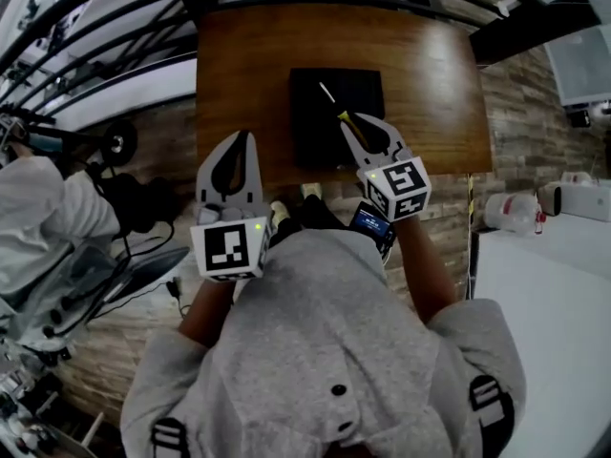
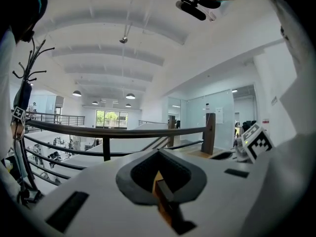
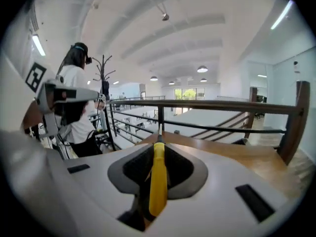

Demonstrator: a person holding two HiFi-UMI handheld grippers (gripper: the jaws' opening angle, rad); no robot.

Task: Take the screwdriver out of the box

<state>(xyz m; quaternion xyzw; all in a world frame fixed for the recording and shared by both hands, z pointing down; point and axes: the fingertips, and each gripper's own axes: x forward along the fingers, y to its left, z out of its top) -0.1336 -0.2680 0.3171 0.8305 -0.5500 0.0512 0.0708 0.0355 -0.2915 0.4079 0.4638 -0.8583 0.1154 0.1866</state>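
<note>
As right gripper (image 3: 159, 148) clamps screwdriver (image 3: 158, 181), box (image 1: 310, 141) seemingly below

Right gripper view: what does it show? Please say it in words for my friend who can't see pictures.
A hand-held gripper clamps a yellow-handled screwdriver, whose thin shaft points ahead over a wooden table. Beyond the table runs a dark railing, and a person in white stands at the left.

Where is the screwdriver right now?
The screwdriver is clamped in the right gripper, right of centre in the head view, over the black box on the wooden table.
</note>
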